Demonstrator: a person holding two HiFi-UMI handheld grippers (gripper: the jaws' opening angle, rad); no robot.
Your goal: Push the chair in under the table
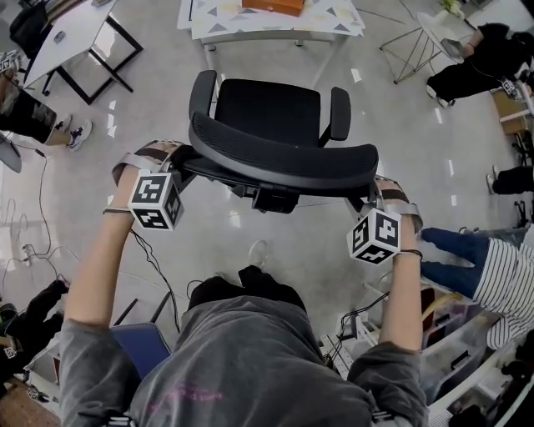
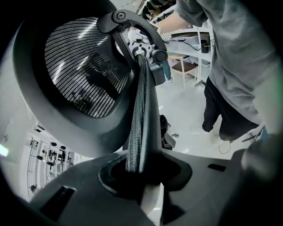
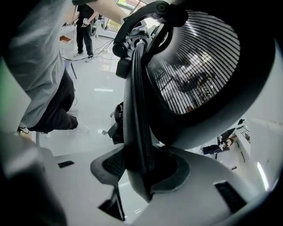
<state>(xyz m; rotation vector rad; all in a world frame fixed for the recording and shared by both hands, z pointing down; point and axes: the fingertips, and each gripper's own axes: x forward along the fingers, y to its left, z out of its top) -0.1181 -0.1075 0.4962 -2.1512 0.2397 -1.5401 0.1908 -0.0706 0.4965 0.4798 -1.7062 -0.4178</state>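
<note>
A black office chair (image 1: 267, 113) with a mesh backrest (image 1: 284, 158) stands on the floor in front of me, its seat facing a white table (image 1: 334, 23) at the top of the head view. My left gripper (image 1: 179, 157) is shut on the left edge of the backrest (image 2: 139, 110), which runs down between the jaws of my left gripper (image 2: 141, 176). At the other end my right gripper (image 1: 377, 190) is shut on the right edge of the backrest (image 3: 138, 110), clamped between the jaws of my right gripper (image 3: 141, 172). A stretch of floor separates the chair from the table.
An orange box (image 1: 273, 5) lies on the table. Another white table (image 1: 67, 33) stands at the top left and a folding stand (image 1: 417, 42) at the top right. Seated people (image 1: 492, 267) are at the right, cables (image 1: 37, 208) run over the left floor, and storage bins (image 1: 450, 342) stand at the lower right.
</note>
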